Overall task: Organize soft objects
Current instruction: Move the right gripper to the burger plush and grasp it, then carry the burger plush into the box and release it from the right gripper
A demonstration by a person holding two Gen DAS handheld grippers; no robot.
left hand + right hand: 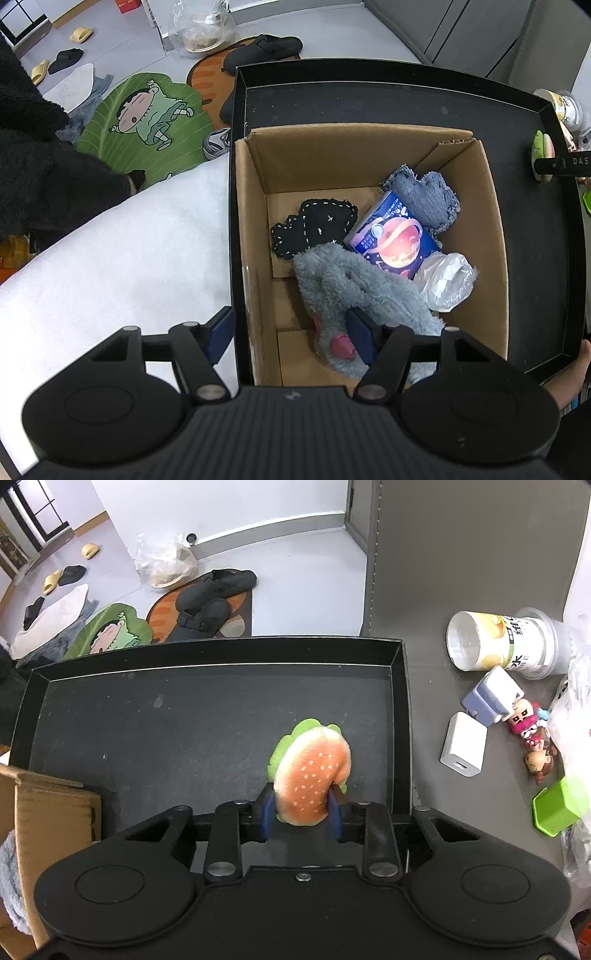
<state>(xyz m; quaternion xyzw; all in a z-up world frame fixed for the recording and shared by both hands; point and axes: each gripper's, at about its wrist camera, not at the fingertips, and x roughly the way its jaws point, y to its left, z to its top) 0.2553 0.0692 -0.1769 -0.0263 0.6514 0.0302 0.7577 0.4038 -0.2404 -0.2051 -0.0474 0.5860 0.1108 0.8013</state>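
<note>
Burger plush (312, 775) is pinched in right claw (301, 812) over black tray (207, 653). Left claw (291, 336) gapes empty at cardboard box (491, 229) rim. Next, probably: carry plush left, release into box.

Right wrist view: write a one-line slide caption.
Right gripper clamps a plush hamburger above the black tray, cardboard box at left.

Home, prob. entryway: slippers (216, 590) on cartoon floor mats (147, 122), toys & charger (463, 744) on table.
</note>
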